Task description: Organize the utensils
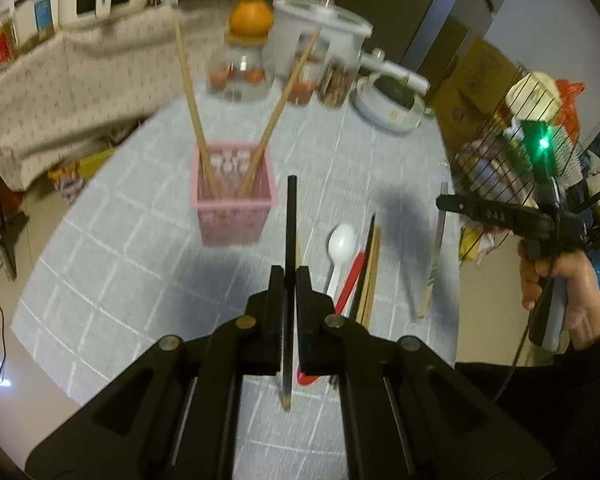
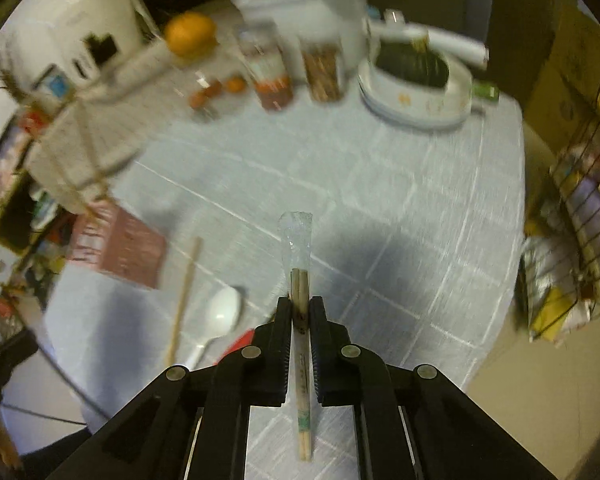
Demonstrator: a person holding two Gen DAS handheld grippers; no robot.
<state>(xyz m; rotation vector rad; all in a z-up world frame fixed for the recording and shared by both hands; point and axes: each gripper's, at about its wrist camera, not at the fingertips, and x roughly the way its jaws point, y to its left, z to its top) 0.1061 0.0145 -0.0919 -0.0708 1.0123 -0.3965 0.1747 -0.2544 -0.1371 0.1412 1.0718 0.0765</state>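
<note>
A round tabletop [image 1: 148, 240] wears a pale blue grid-patterned cloth. At its twelve o'clock edge stand glass jars [image 1: 240, 76] and a white cooker [image 1: 388, 100]. A wire rack [image 1: 512, 152] stands at three o'clock, cardboard boxes [image 1: 476, 76] behind it. The floor [image 1: 20, 360] is pale.

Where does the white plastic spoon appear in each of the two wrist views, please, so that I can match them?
Left wrist view: the white plastic spoon lies right of centre, beside the red utensil.
Right wrist view: the spoon lies lower left of centre, left of the gripper.
Shared landmark: the orange on top of a jar at the table's far side.
</note>
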